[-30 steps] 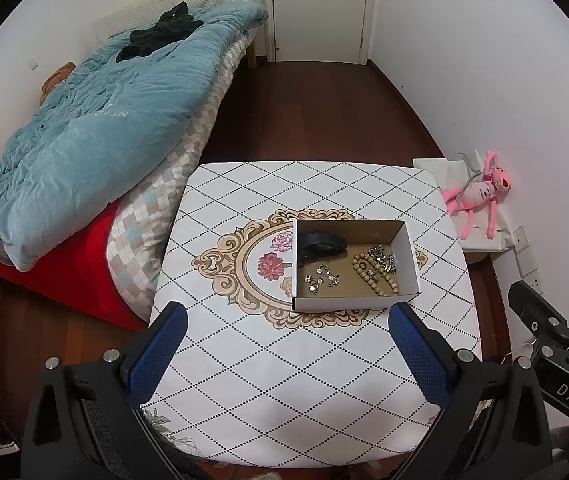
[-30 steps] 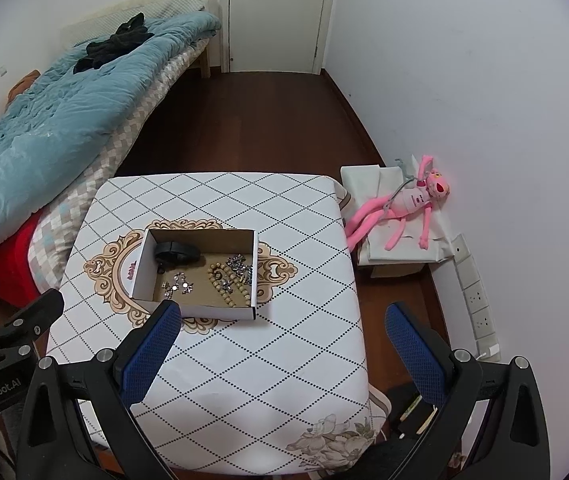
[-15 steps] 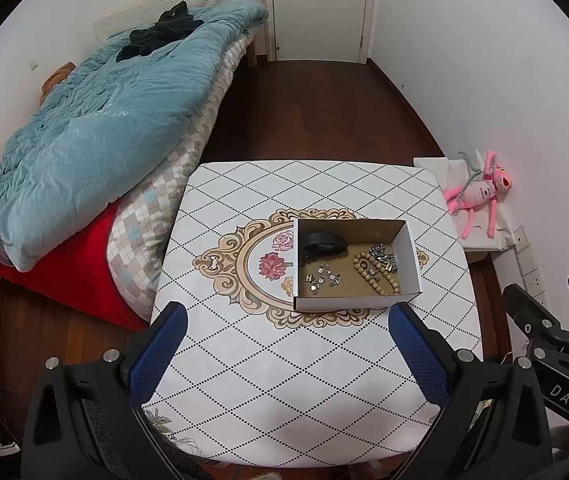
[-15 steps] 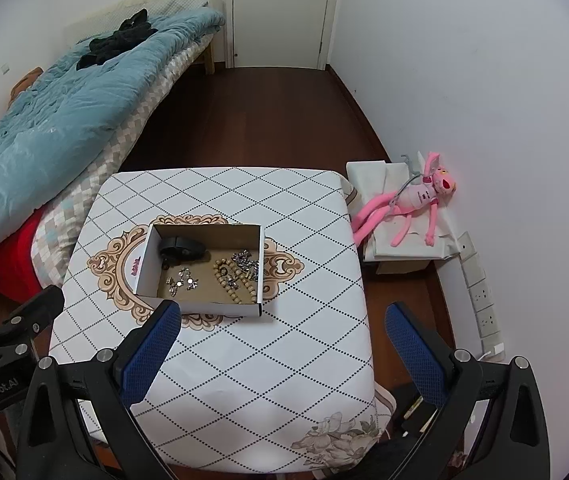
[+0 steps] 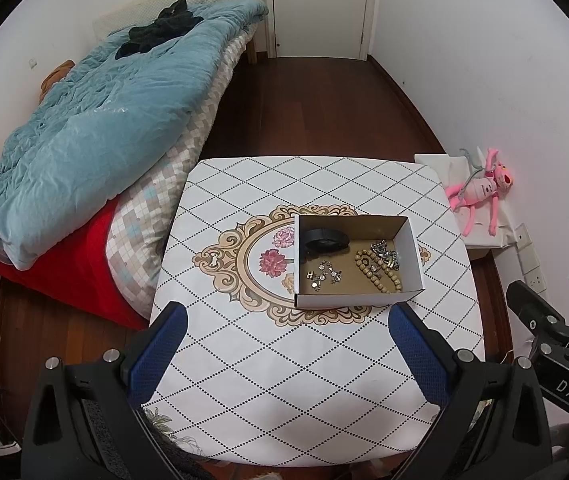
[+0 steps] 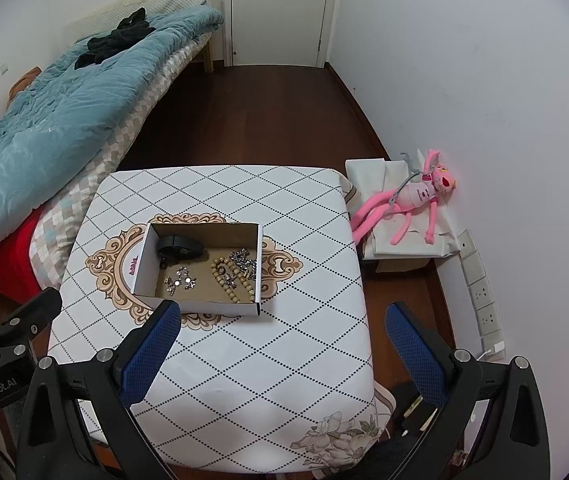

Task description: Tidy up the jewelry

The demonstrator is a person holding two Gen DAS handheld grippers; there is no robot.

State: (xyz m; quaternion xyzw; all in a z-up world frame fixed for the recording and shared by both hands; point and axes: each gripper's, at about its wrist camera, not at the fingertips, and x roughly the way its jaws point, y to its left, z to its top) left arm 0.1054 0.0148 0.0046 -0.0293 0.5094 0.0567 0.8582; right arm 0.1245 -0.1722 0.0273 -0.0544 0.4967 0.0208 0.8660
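An open cardboard box point(image 5: 410, 246) point(image 6: 140, 264) stands on the patterned table point(image 5: 284, 352) point(image 6: 276, 344). Inside lie a black band point(image 5: 323, 238) point(image 6: 178, 245), a wooden bead bracelet point(image 5: 378, 274) point(image 6: 232, 280), a silver chain point(image 5: 385, 255) point(image 6: 244, 261) and small silver charms point(image 5: 322, 275) point(image 6: 180, 280). My left gripper point(image 5: 286, 330) is open and empty, high above the table's near side. My right gripper point(image 6: 282, 328) is open and empty, above the table right of the box.
A bed with a blue quilt point(image 5: 96, 120) point(image 6: 52, 120) stands against the table's left side. A pink plush toy point(image 5: 480, 194) point(image 6: 408, 204) lies on a white box by the right wall. Wall sockets point(image 6: 480, 292) are low on the right. A shut door point(image 5: 320, 4) is at the far end.
Both grippers have drifted slightly; the view of the table has shifted a little. Nothing on the table has moved. Both grippers stay open.
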